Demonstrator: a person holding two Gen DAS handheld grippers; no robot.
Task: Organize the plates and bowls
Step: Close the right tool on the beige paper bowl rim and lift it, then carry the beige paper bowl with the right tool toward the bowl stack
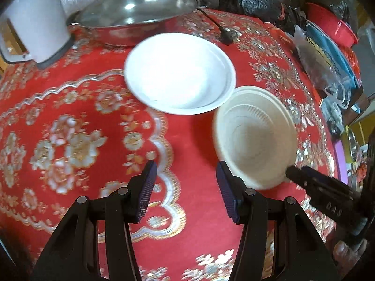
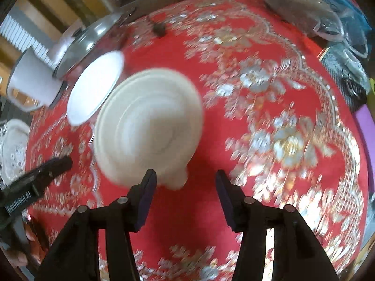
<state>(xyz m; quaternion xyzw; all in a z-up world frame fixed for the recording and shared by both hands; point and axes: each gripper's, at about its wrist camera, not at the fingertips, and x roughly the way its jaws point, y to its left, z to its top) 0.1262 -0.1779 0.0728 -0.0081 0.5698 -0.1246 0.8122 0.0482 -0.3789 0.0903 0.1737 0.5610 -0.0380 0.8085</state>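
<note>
A red cloth (image 1: 192, 145) with gold and silver flower patterns covers the surface. At its far side sits a steel pan under a glass lid (image 1: 138, 4) with a dark knob. Just beside the pan, to the left, a white enamel mug (image 1: 35, 21) stands tilted. A black plug (image 1: 226, 35) on its cord lies on the cloth near the pan. Along the right edge are black plastic bags (image 1: 253, 0), a red basin (image 1: 332, 25) and clear packets over something blue (image 2: 311, 7).
</note>
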